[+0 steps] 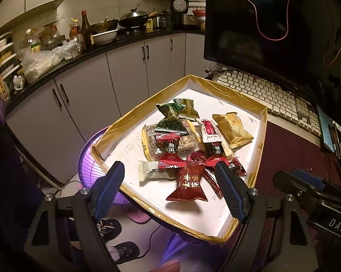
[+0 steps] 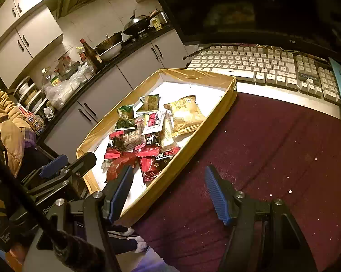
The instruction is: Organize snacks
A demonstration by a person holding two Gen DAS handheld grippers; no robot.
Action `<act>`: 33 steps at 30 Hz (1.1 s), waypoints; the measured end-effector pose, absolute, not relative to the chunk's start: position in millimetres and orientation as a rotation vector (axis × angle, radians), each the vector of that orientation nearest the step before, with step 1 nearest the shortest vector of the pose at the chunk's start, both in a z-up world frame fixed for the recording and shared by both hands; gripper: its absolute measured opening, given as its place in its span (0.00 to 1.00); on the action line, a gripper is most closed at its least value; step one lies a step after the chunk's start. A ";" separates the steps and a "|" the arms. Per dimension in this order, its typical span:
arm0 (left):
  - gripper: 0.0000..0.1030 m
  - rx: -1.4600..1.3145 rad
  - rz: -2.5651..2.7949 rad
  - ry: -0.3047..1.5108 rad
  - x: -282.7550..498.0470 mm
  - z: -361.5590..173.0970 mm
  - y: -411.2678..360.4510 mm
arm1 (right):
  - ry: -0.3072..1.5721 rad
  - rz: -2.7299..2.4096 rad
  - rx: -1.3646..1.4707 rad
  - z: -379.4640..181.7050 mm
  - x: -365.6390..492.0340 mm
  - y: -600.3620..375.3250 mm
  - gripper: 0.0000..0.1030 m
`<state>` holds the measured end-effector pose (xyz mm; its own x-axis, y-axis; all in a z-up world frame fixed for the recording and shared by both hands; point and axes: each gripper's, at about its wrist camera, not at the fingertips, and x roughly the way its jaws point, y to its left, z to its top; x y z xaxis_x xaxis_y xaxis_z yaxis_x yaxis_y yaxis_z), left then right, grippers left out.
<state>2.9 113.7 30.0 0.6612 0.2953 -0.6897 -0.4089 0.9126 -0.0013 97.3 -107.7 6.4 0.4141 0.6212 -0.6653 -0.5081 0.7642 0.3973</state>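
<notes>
Left claw, jaws wide and empty, hovers nearer: dark-red crinkled foil snack packet lies between its fingertips, long axis pointing away.

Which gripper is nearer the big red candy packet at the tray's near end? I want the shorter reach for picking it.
Left. The left gripper hangs open right over the red candy packet; the right gripper straddles the tray rim beside the packet.

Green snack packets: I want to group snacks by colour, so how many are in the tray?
2. One green packet lies toward the tray's far end, the other green packet just nearer, atop the long biscuit pack. Others may be hidden under the pile.
</notes>
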 end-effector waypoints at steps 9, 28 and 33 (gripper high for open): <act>0.80 -0.156 0.403 0.747 2.8 29.9 114.6 | 0.895 0.712 0.143 6.1 97.9 -107.9 0.64; 0.80 -0.130 0.396 0.772 4.5 26.7 113.6 | 0.887 0.699 0.122 10.4 95.3 -106.4 0.64; 0.80 -0.123 0.395 0.775 4.4 26.3 113.2 | 0.889 0.689 0.119 11.5 96.7 -106.2 0.64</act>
<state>4.3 113.2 26.3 0.6450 0.3016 -0.7021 -0.3912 0.9196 0.0356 96.7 -106.2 11.5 0.4319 0.5991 -0.6742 -0.5039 0.7802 0.3705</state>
